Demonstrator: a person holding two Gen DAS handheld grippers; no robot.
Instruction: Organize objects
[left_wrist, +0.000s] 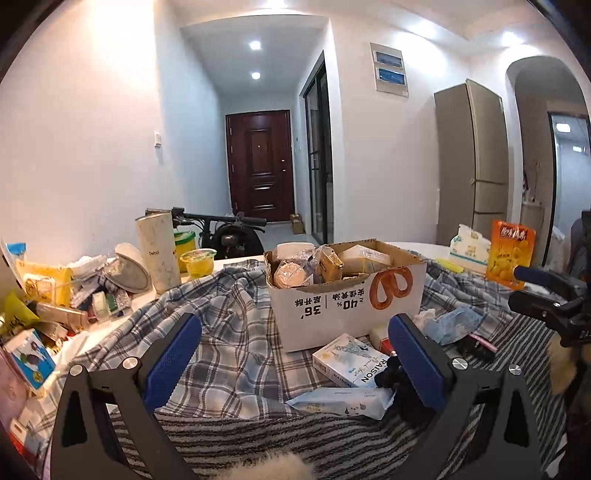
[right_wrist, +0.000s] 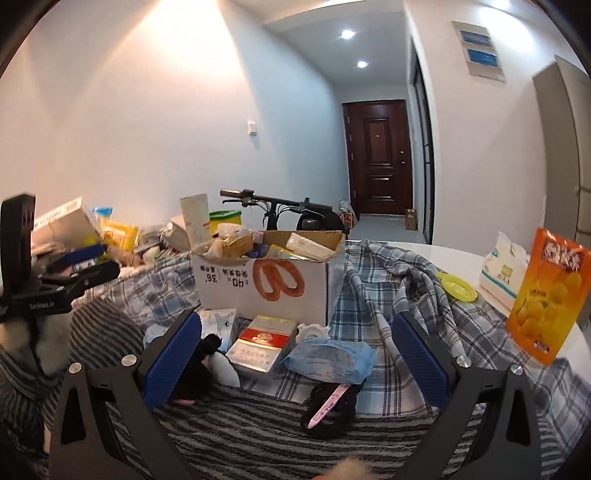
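Observation:
A white cardboard box (left_wrist: 347, 306) with a pretzel print stands on the plaid cloth, stuffed with snack packs. My left gripper (left_wrist: 295, 354) is open just in front of it, holding nothing. By its right pad lie a RAISON carton (left_wrist: 351, 363) and a pale blue tissue pack (left_wrist: 343, 400). My right gripper (right_wrist: 295, 354) is also open and empty, low over a red-and-white box (right_wrist: 262, 347), a blue mask pack (right_wrist: 328, 358) and a black coil with a pink tag (right_wrist: 328, 410). The box (right_wrist: 258, 288) stands behind them. An orange snack pouch (right_wrist: 546, 295) stands upright at the right.
A heap of packets, a tall white tumbler (left_wrist: 157, 251) and a yellow jelly cup (left_wrist: 197, 262) crowd the table's left side. A tissue pack (right_wrist: 502, 269) and a yellow lid (right_wrist: 456, 288) lie at the right. A scooter (right_wrist: 295, 214) is parked behind the table. Striped fabric covers the near edge.

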